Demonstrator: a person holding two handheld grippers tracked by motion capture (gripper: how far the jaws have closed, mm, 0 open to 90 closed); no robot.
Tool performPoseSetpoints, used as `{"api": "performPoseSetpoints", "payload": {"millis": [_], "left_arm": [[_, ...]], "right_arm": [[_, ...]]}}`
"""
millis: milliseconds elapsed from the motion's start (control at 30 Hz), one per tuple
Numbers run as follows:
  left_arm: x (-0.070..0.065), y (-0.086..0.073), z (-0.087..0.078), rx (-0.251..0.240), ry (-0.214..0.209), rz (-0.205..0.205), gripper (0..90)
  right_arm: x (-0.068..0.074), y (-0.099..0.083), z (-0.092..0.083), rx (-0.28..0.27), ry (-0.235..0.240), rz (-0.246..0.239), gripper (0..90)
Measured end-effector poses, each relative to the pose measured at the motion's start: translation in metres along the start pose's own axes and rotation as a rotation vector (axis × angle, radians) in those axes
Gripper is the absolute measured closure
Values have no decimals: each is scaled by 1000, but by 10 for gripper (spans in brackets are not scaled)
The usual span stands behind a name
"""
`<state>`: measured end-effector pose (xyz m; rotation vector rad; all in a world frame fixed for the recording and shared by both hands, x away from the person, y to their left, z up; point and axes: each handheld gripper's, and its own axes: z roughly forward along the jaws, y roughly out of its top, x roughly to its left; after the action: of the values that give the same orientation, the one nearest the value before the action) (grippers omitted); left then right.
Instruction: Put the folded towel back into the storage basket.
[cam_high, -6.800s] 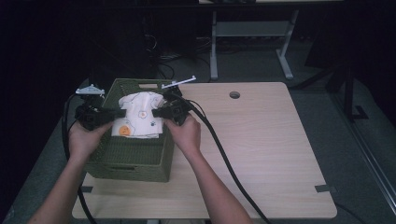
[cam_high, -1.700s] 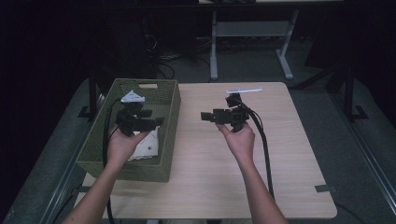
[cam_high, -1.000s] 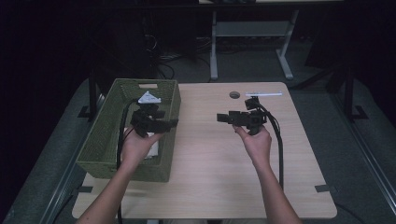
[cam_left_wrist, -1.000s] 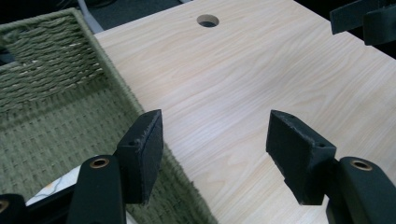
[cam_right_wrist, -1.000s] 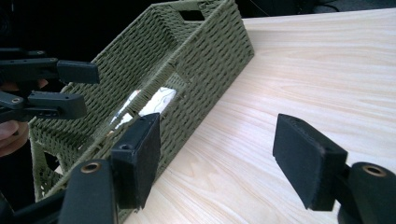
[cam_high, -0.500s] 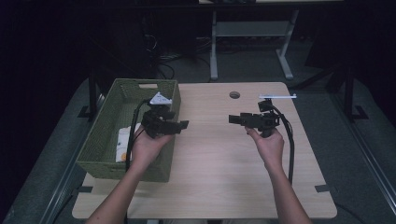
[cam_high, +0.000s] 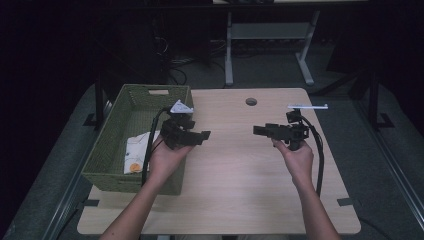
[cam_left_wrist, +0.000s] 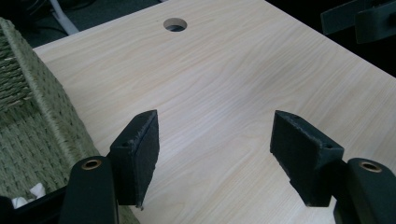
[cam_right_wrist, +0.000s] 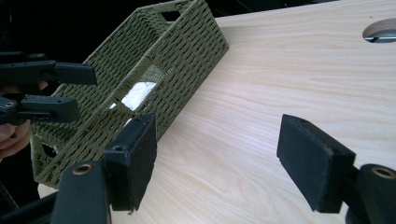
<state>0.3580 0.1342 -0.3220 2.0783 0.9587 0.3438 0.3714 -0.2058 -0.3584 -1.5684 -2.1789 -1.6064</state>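
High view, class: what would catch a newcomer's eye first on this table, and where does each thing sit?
First, the green woven basket at the table's left edge, with a white packet lying inside it. Next, the two black grippers held above the pale wooden table: the left gripper beside the basket's right wall, the right gripper at centre right, jaws open and pointing toward each other with nothing between them.

A dim lab or test room: a bare wooden counter with a cable hole, loose cables and a metal desk frame on grey carpet beyond the grippers.
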Motion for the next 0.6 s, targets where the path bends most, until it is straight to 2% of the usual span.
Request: {"api": "performPoseSetpoints", "payload": {"millis": [467, 600], "left_arm": [[-14, 2, 9, 7, -18, 14, 323], [-15, 1, 11, 10, -23, 12, 321]], "right_arm": [[-13, -13, -17, 1, -9, 11, 277], [-18, -17, -22, 1, -15, 30, 275]]}}
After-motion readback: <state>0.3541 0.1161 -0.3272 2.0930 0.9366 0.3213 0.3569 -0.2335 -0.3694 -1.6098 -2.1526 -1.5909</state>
